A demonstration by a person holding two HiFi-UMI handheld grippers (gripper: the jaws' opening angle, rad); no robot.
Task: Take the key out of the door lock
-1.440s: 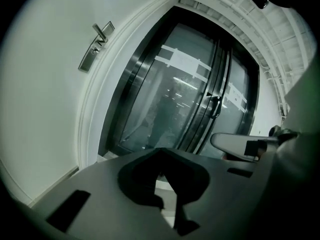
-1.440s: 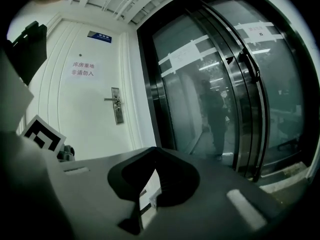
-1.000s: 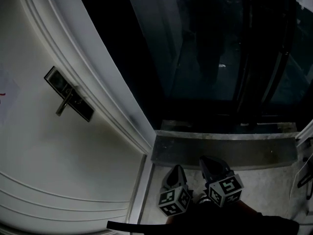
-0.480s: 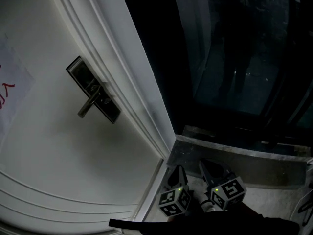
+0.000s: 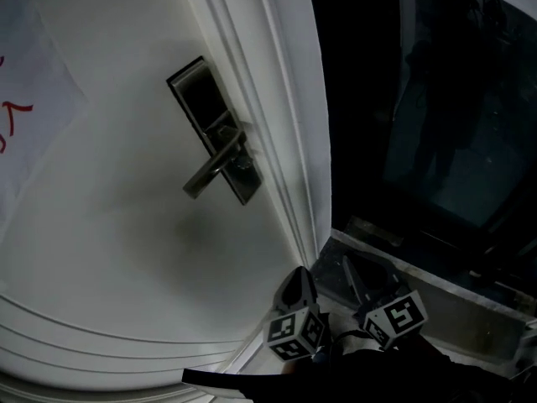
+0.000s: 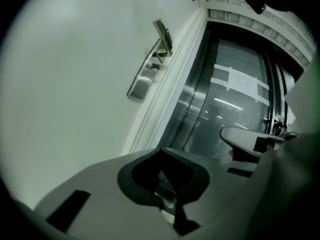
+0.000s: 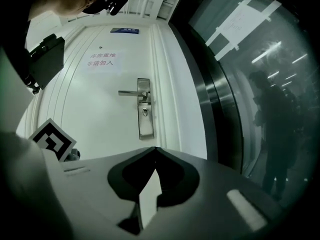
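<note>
A metal lock plate (image 5: 214, 141) with a lever handle (image 5: 211, 168) sits on the white door (image 5: 126, 250). In the right gripper view the plate (image 7: 145, 115) faces me, and a small key (image 7: 144, 112) shows in the keyhole under the handle (image 7: 131, 92). The left gripper view has the plate (image 6: 149, 66) far up the door. Both grippers hang low, well short of the lock. My left gripper (image 5: 298, 280) and my right gripper (image 5: 352, 269) are shut with nothing between the jaws. The jaws meet at their tips in each gripper's own view (image 6: 162, 151) (image 7: 155, 150).
A paper notice (image 7: 102, 60) with red characters is taped to the door above the handle, under a blue sign (image 7: 125, 30). To the door's right stands a dark glass panel (image 5: 445, 141) with reflections. A grey sill (image 5: 436, 288) runs along its foot.
The head view has swung toward the door: the lock plate now shows larger, higher and further right. Both grippers stay low at the bottom edge, shut as before.
</note>
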